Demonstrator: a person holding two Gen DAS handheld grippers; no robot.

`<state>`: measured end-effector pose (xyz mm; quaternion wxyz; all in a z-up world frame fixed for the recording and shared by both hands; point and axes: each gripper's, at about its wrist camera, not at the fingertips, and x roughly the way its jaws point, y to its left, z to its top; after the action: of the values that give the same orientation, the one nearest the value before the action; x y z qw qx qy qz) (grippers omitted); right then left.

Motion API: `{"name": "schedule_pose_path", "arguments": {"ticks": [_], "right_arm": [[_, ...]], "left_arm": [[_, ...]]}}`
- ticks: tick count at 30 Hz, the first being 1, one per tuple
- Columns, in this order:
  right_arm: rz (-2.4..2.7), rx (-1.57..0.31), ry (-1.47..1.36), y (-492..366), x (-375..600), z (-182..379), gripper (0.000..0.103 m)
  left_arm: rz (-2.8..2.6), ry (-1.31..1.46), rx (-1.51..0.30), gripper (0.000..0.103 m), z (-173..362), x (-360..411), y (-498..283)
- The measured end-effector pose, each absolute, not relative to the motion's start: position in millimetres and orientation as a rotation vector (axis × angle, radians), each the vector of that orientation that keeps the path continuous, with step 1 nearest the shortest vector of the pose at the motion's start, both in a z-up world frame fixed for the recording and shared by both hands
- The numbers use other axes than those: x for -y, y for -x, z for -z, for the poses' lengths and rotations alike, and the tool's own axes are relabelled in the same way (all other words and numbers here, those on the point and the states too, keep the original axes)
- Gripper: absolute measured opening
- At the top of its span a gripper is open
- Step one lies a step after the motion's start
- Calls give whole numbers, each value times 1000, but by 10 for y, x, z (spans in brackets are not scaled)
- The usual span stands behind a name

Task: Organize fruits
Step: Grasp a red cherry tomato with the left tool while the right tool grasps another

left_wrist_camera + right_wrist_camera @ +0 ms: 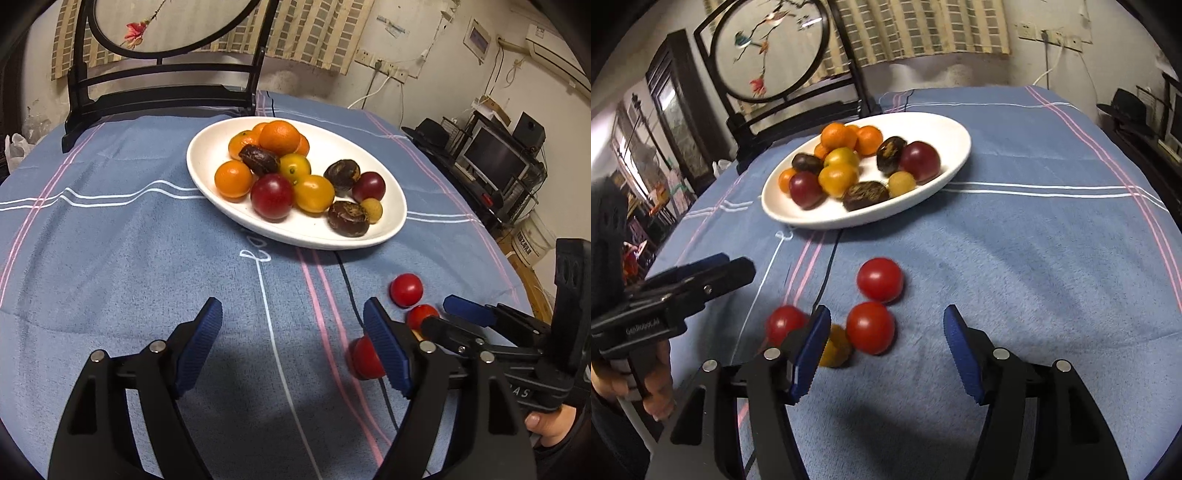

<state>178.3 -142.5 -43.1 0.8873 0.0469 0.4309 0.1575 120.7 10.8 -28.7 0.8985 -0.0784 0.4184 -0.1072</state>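
a white plate point(956, 155) sits in the middle of the table, on a blue cloth point(1034, 258). it is already full of fruit: little oranges point(279, 137), yellow fruits point(314, 193), dark red plums point(272, 195), brown wrinkly ones point(348, 218) and one small pale ball point(371, 210). they are all mixed up in one heap, not in groups.

some fruit is not on the plate. three red tomatoes lie on the cloth, near the plate but apart from it. one red tomato point(880, 279) is the closest to the plate. a second red tomato point(870, 327) lies just in front of it. a third red tomato point(786, 323) lies off to the side, next to a black cord point(827, 273). a small yellow fruit point(834, 346) is there too, touching the second tomato and half hidden behind one blue finger.

the right gripper point(886, 350) has its jaws apart and holds nothing. the second tomato sits between its tips, but the pads do not press on it. the left gripper point(293, 343) is wide apart too, with only bare cloth between its fingers. the third tomato is just outside one of its fingers.

i think most of the work is done or the sorting is only starting; i cannot tell which. the four loose fruits are what is left, and neither gripper has one yet.
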Motion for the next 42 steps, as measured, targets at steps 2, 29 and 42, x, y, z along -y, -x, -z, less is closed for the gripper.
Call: {"name": "schedule_pose_path", "arguments": {"ticks": [2, 29, 42], "right_arm": [[-328, -892, -89, -1786, 1410, 428, 53], [-351, -874, -183, -1811, 1564, 393, 27], [-365, -837, -191, -1772, 1604, 301, 27]], "left_arm": [[223, 154, -870, 77, 298, -96, -1206], [328, 52, -901, 78, 327, 101, -1143], [405, -161, -930, 65, 548, 447, -1085]]}}
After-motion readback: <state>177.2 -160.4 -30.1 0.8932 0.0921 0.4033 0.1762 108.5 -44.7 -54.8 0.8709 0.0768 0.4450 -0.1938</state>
